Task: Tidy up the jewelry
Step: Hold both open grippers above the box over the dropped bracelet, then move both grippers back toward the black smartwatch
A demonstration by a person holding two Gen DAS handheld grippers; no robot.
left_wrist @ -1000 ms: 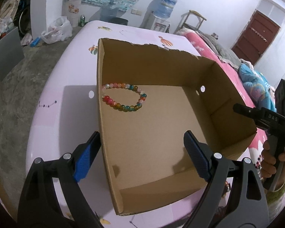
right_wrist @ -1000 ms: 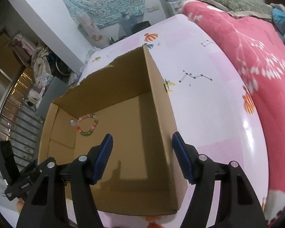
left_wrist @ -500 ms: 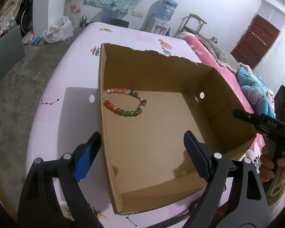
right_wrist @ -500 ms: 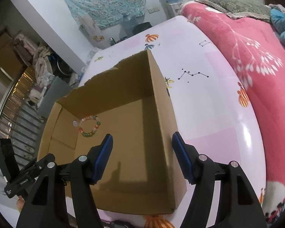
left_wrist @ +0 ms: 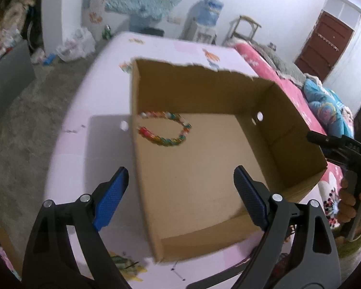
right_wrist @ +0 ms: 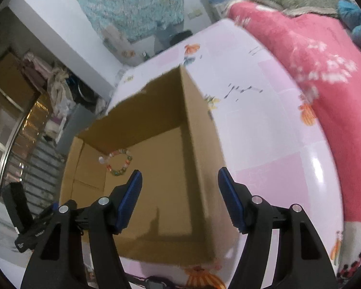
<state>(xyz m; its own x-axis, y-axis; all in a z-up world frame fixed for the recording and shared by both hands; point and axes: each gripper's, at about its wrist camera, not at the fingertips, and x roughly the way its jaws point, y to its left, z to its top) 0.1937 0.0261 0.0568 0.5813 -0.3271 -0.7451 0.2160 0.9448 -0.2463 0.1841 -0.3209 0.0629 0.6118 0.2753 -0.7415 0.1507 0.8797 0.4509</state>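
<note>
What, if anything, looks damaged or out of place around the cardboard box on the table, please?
The cardboard box has a ragged, torn top edge along its far wall, as if a flap was ripped off. Inside, the beaded bracelet lies loose against the left wall. Nothing looks spilled.

a pink table [left_wrist: 101, 91] with a glossy patterned cover carries an open cardboard box [left_wrist: 204, 178], which sits directly on it, toward the near edge. printed butterflies and small star-line patterns mark the cover, one butterfly [right_wrist: 306, 114] to the right of the box and another [left_wrist: 210, 56] beyond its far wall. the right side of the table [right_wrist: 276, 132] is bare and shiny.
</note>
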